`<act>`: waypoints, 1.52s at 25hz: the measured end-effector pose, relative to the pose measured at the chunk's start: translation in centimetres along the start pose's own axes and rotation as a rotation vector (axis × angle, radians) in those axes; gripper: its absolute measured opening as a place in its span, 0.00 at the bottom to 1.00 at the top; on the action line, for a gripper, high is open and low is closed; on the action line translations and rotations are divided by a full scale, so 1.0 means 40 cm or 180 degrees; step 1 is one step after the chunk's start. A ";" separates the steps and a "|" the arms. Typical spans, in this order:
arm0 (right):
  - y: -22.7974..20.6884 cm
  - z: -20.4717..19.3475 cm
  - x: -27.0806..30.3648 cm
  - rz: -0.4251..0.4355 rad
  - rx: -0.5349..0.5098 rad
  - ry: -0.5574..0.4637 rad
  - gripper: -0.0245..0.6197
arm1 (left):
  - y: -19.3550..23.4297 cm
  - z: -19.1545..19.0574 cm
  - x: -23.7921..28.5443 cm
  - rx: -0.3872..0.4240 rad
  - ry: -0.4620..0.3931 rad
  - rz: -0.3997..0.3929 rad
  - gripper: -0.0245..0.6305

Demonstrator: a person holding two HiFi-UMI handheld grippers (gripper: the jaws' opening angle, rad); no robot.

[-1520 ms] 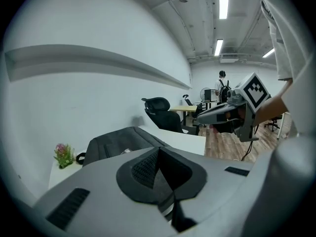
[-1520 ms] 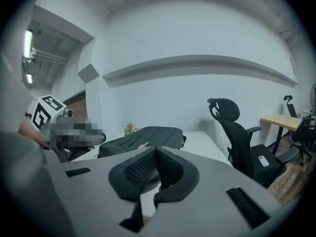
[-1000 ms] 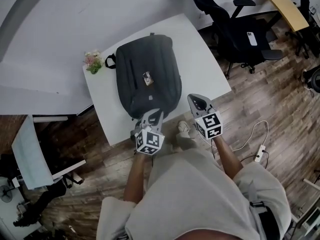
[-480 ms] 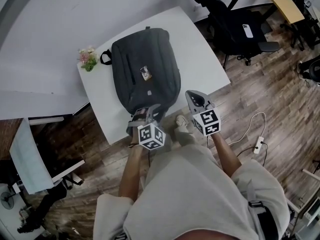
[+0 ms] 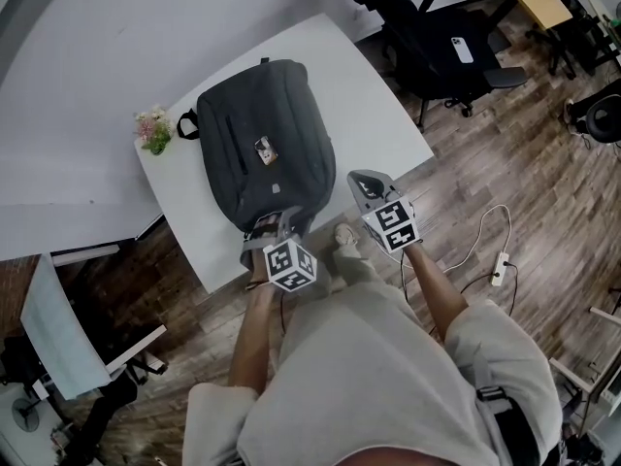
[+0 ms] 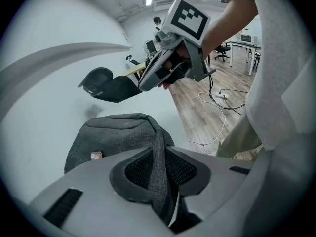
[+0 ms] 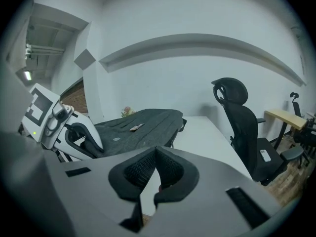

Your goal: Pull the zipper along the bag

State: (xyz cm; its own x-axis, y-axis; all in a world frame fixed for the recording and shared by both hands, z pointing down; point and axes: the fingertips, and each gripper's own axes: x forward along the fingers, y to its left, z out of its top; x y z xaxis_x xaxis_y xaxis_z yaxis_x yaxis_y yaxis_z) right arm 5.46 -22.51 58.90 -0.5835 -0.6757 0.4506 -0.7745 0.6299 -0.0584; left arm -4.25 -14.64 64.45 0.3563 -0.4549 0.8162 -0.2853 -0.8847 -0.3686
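Left gripper view: the left gripper (image 6: pixel 158 154) is closing its jaws on a woven grey strap (image 6: pixel 157 132) at the near end of the backpack (image 6: pixel 108 137) (no zipper pull shows). The soft webbing could slip through the ribbed pads, or the limp matte bag could drag across the smooth white table (image 5: pixel 374 95) it lies on. Right of the backpack, the right gripper (image 7: pixel 155 169) hangs closed and empty.

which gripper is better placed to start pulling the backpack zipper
Left, probably: the left gripper is closing its jaws on a grey fabric strip at the near end of the dark grey fabric backpack. The right gripper hangs shut and empty beside it.
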 end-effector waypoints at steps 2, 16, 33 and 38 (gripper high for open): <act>-0.013 -0.007 0.018 0.0018 -0.0024 0.0043 0.06 | 0.004 0.001 -0.005 -0.0043 -0.0023 0.0003 0.18; -0.077 -0.080 0.131 0.0193 -0.0206 0.0397 0.06 | 0.044 0.040 -0.068 -0.0444 -0.0312 0.0115 0.16; -0.124 -0.075 0.279 0.0448 -0.1060 0.0688 0.20 | 0.053 0.048 -0.084 -0.0505 -0.0350 0.0186 0.16; -0.109 -0.092 0.313 0.0522 -0.1324 0.0748 0.22 | 0.051 0.049 -0.084 -0.0506 -0.0332 0.0203 0.16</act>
State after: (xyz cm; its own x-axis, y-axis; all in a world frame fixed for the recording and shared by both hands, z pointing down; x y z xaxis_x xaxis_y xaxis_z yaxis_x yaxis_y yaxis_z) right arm 2.42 -32.31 68.07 -0.5816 -0.4805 0.6564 -0.4864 0.8522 0.1929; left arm -4.27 -15.13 60.07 0.4211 -0.5248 0.7398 -0.4441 -0.8305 -0.3363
